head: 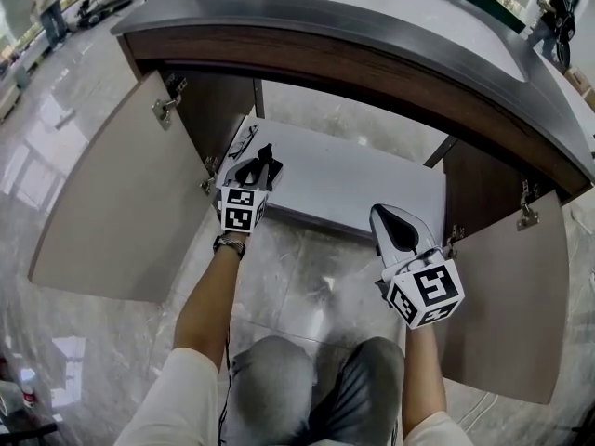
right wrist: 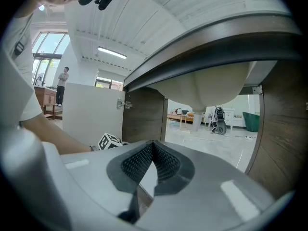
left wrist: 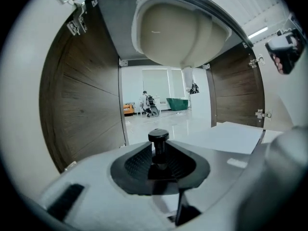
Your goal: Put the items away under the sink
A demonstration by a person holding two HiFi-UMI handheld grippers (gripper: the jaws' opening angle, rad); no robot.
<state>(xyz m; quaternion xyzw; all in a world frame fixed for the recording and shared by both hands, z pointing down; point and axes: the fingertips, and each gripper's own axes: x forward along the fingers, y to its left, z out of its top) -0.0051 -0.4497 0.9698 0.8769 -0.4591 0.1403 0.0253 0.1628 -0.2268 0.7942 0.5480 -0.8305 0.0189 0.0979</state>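
My left gripper (head: 258, 168) hangs over the front left corner of the white cabinet floor (head: 363, 175) under the sink. It is shut on a small black item with a round knob on top (left wrist: 159, 137), whose tip pokes out of the jaws (head: 267, 153). The rest of the item is hidden between the pads (left wrist: 139, 163). My right gripper (head: 390, 223) hovers at the floor's front right edge, shut with nothing in it; in the right gripper view its ribbed pads (right wrist: 166, 161) meet at the tip. A thin dark object (head: 244, 140) lies on the floor at the left.
Both cabinet doors stand wide open, the left door (head: 121, 193) and the right door (head: 511, 295). The sink basin (left wrist: 178, 32) bulges down overhead below the dark countertop (head: 372, 26). Wooden side walls (left wrist: 86, 105) close in the cabinet. My knees (head: 316, 379) are on the tiled floor.
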